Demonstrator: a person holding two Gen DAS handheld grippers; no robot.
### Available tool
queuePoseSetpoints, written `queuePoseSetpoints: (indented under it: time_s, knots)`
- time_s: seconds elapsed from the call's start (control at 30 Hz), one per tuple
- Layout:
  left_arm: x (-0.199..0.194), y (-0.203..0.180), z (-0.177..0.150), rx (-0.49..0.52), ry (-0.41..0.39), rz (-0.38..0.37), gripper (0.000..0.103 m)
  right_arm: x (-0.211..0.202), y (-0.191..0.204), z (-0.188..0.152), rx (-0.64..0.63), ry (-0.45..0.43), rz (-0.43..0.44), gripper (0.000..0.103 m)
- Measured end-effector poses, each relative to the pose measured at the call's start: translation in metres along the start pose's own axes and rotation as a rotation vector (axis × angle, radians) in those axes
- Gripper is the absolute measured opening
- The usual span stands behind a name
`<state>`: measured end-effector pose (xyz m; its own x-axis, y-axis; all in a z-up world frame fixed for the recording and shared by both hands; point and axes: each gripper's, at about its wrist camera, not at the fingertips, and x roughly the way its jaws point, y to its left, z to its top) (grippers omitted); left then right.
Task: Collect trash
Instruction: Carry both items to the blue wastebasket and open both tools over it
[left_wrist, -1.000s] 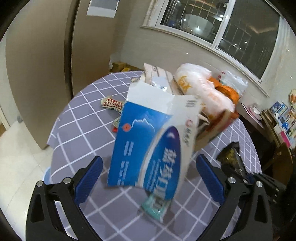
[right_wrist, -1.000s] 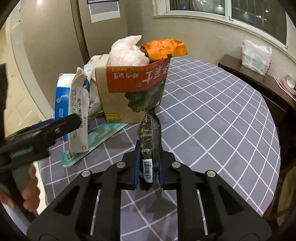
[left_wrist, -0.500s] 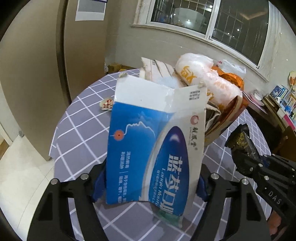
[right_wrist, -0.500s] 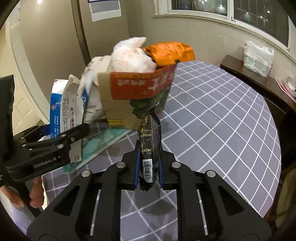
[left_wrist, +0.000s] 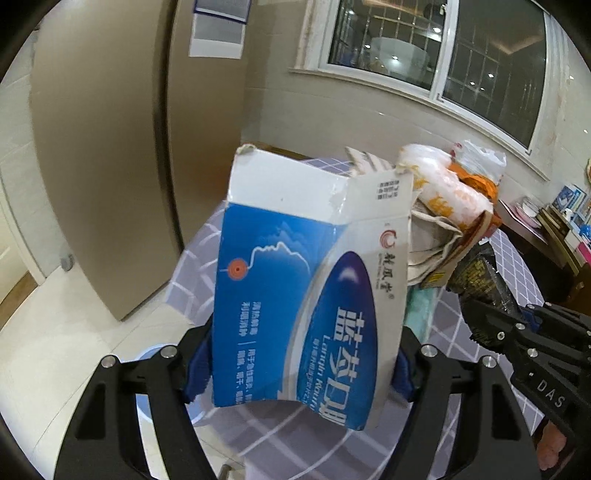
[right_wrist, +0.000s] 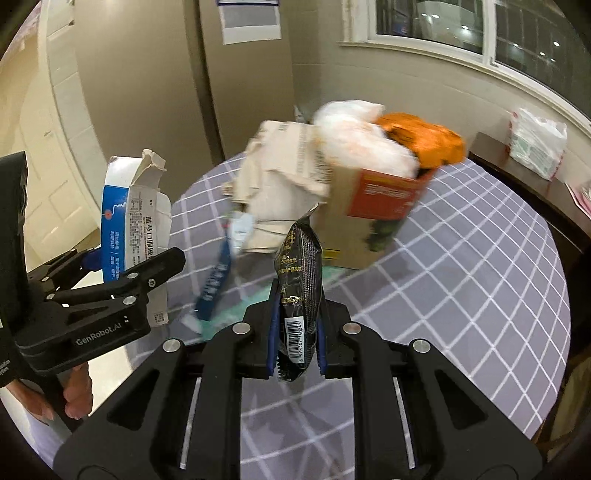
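**Trash in hand: two items lifted, carton on the desk awaiting them**

While both pieces are carried clear of the desk (right_wrist: 480, 266), the step is judged to be transfer to a collection point, probably the stuffed cardboard carton (right_wrist: 376, 218). It is best done if the larger piece is kept upright and the grip is not loosened before the item is over its destination.

- Cardboard carton: brown with a red panel, standing on the grid-patterned desk, already overfilled; a white plastic bag (right_wrist: 354, 129) and an orange wrapper (right_wrist: 421, 136) are heaped on top, crumpled paper spills at its side. Little room is left, so pressing down may be needed.
- Blue-and-white medicine box (left_wrist: 306, 295): torn open at the top, flattened somewhat, held aloft across its width by the left gripper (left_wrist: 299, 369), whose pads are pressed on its two sides. It is light and easily crushed.
- Black snack wrapper (right_wrist: 299, 280): narrow, glossy, barcode at the lower end, pinched upright in the nearly closed right gripper (right_wrist: 295, 339), above the desk and in front of the carton.
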<state>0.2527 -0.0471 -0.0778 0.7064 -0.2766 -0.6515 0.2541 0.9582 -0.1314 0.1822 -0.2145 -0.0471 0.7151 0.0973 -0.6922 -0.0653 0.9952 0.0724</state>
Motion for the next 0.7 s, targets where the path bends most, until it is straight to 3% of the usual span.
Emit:
queuePoseSetpoints:
  time_s: [0.27,0.7]
  knots:
    - [-0.017,0.050,-0.010,-0.069,0.010,0.066,0.074,0.007,0.051,0.008,-0.074,0.006,0.056,0.016]
    - [-0.027,0.151,-0.038,-0.209,0.069,0.224,0.074,0.053,0.137,0.019,-0.195,0.111,0.165,0.016]
